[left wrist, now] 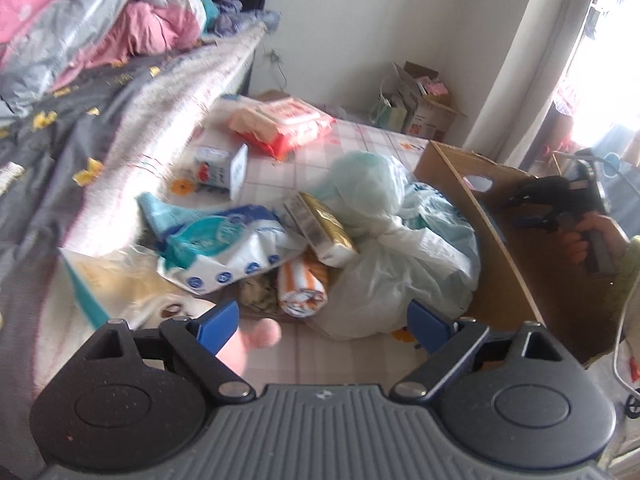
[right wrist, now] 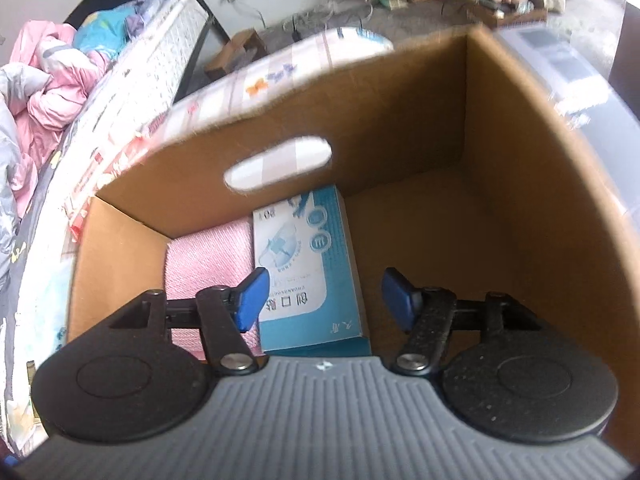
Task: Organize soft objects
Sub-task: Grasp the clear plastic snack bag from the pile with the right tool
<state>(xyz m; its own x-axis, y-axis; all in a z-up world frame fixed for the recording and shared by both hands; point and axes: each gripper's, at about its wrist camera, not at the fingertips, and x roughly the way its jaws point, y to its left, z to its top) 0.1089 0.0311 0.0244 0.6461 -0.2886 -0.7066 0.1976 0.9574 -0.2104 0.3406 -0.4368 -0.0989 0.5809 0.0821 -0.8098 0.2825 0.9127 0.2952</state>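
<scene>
My left gripper (left wrist: 324, 326) hangs open over a pile on the checked table cloth (left wrist: 320, 148). Just past its fingers lie an orange-striped rolled towel (left wrist: 302, 286), a white plastic bag (left wrist: 392, 280), a gold packet (left wrist: 320, 228) and a blue-and-white pack (left wrist: 224, 252). A fingertip (left wrist: 256, 340) shows by the left pad. My right gripper (right wrist: 324, 300) stands open inside the cardboard box (right wrist: 400, 128), above a blue carton (right wrist: 308, 264) and a pink cloth (right wrist: 208, 264); its pads touch neither. In the left wrist view a hand (left wrist: 592, 236) holds the right gripper (left wrist: 560, 200) over that box (left wrist: 500, 240).
A bed with a grey sheet (left wrist: 60, 168) and a pink-and-grey quilt (left wrist: 80, 20) runs along the left. A red tissue pack (left wrist: 284, 124) and a small white carton (left wrist: 220, 168) lie farther back. Cartons (left wrist: 416, 108) stand by the wall; a grey bin (right wrist: 568, 64) flanks the box.
</scene>
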